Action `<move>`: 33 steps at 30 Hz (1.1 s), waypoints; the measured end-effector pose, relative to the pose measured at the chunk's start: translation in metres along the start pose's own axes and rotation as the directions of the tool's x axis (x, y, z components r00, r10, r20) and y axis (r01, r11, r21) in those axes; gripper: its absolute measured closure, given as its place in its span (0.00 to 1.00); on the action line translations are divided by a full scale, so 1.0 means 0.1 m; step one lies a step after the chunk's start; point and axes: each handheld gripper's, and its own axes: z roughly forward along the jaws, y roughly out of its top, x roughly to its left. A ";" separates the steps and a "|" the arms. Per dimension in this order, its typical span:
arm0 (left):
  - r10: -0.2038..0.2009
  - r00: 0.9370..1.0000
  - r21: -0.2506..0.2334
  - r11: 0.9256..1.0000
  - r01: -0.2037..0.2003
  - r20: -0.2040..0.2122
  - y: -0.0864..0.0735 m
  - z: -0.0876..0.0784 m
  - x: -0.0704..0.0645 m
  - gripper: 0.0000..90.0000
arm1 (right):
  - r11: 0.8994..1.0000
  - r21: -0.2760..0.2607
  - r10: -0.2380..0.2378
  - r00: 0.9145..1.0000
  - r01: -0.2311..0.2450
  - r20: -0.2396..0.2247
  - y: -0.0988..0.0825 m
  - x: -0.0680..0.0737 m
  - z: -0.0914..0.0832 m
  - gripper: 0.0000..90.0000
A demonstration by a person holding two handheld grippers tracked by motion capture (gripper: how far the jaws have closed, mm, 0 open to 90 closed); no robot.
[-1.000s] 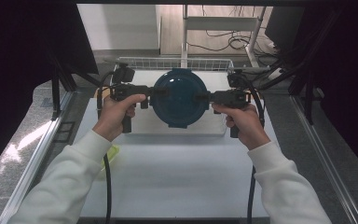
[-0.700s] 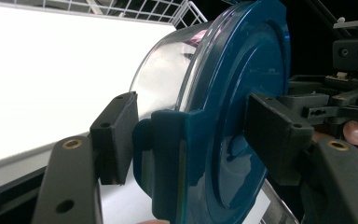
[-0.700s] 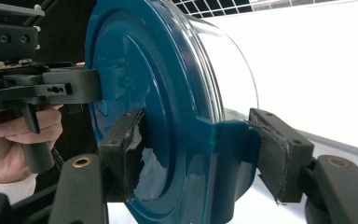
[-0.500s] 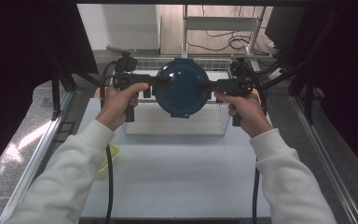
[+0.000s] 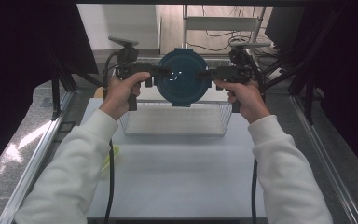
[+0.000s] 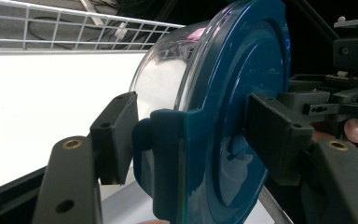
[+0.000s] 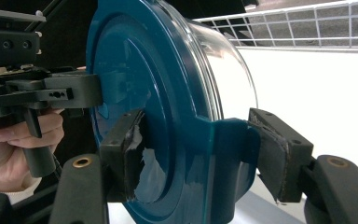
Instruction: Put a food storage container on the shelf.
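You have two grippers in play, one in each hand, and between them a single container with a dark teal lid. Nearest you on the white tabletop lies one small yellow-green scrap, just beside your left sleeve and half covered by it. Beyond that stands one white wire basket, and the container hangs in the air just above its far edge, well clear of the tabletop.

Your left gripper pinches the container at its left side, and your right gripper pinches it at the right side, directly opposite. In the left gripper view the two black jaws straddle one of the lid's side tabs, one pad on the clear bowl side and one on the lid's face. The right gripper view shows the same hold on the other tab, with worn, peeling tape on the pad that presses the lid.

The container is round, tipped on its edge so the lid faces you in the high view. The lid is glossy teal with raised concentric rings and two tabs that fold over the rim. The body behind it is clear and curved like a bowl; whether anything is inside, you cannot tell
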 end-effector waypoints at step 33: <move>-0.227 0.974 0.027 0.973 0.227 0.000 0.12 0.44 0.68 0.41 | 0.973 0.030 0.230 0.973 -0.230 -0.006 0.19 -0.58 0.58 0.37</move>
